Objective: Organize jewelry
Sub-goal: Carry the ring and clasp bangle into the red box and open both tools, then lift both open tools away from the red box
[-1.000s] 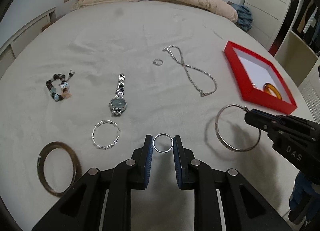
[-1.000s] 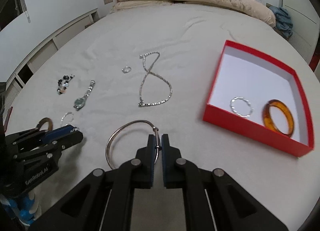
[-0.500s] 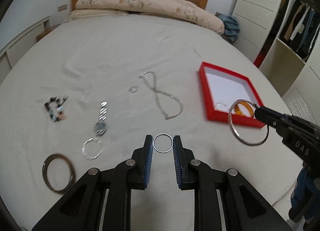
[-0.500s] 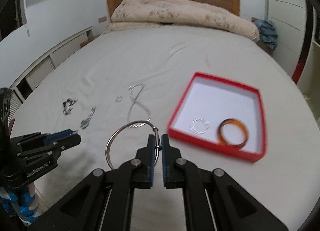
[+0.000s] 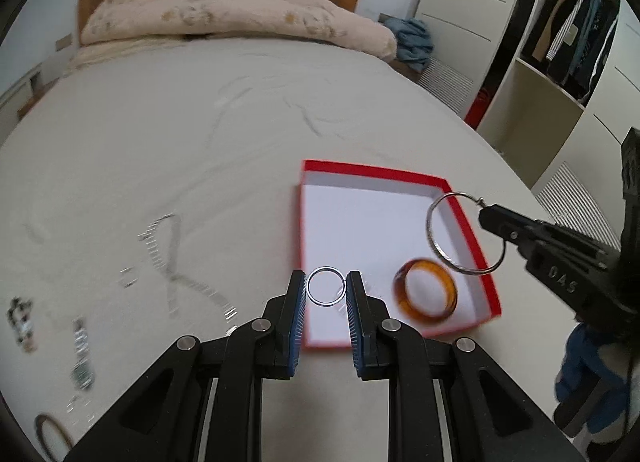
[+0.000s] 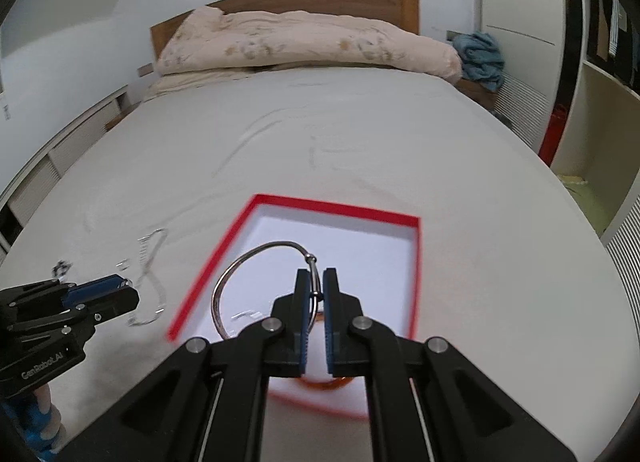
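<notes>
My left gripper [image 5: 326, 290] is shut on a small silver ring [image 5: 316, 298] and holds it above the near left part of the red box [image 5: 372, 171]. An amber bangle [image 5: 425, 296] lies in the box. My right gripper [image 6: 316, 286] is shut on a large silver hoop bangle [image 6: 240, 266], held over the red box [image 6: 340, 207]; the hoop also shows in the left wrist view [image 5: 434, 242]. A silver necklace [image 5: 168, 258], a watch [image 5: 82, 362], a bead bracelet [image 5: 22, 322] and a dark bangle [image 5: 50, 432] lie on the bed at left.
The white bed [image 5: 160, 141] carries everything, with a folded quilt [image 5: 224, 21] at the headboard. A wardrobe and open shelves [image 5: 560, 41] stand to the right. The left gripper shows at lower left in the right wrist view [image 6: 80, 298].
Both grippers have moved right with their rings, from over the bare sheet to above the red box. The box now sits directly under them.
</notes>
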The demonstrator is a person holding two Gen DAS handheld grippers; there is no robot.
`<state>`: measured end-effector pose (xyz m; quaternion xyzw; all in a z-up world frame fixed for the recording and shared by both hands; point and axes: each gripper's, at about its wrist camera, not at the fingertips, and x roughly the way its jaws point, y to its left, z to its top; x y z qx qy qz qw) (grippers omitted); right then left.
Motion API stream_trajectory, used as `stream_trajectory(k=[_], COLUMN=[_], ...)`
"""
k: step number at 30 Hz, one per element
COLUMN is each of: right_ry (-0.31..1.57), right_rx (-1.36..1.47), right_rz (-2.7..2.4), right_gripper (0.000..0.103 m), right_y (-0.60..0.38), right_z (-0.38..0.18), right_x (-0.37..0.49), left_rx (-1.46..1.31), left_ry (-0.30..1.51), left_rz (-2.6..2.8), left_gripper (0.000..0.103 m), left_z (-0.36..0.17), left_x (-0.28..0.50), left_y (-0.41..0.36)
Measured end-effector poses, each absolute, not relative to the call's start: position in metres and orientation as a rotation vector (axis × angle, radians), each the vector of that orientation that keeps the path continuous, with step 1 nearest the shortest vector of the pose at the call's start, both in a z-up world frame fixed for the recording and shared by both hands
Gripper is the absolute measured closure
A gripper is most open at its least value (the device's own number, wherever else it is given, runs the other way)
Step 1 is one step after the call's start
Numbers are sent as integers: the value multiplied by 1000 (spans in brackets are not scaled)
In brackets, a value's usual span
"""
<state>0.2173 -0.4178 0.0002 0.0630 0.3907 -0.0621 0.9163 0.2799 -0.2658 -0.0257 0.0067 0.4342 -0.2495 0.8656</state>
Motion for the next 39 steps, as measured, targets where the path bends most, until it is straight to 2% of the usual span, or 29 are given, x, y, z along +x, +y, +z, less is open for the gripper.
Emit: stream_trajectory(k=[11, 17, 23, 28, 33, 39], right_ry=[920, 987, 1015, 1010, 959, 865], right_rx=[90, 43, 10, 8, 27, 111], right_rz=[-159, -143, -156, -180, -215, -214], right_gripper=[97, 97, 96, 93, 74, 73], right_y=[-469, -461, -459, -462, -462, -443], right_z=[-57, -81, -88, -81, -49, 5], right_x=[278, 285, 284, 282, 260, 214], left_rx=[135, 148, 182, 161, 117, 102], left_ry=[1008, 1049, 1017, 998, 958, 898], left_rz=[-524, -494, -468, -469, -478, -452], left_gripper=[83, 83, 83, 81, 81, 78], left_z=[-77, -101, -101, -93, -62, -13], left_x=[328, 334, 331, 323, 304, 262], left_y=[-337, -338, -339, -332, -309, -262])
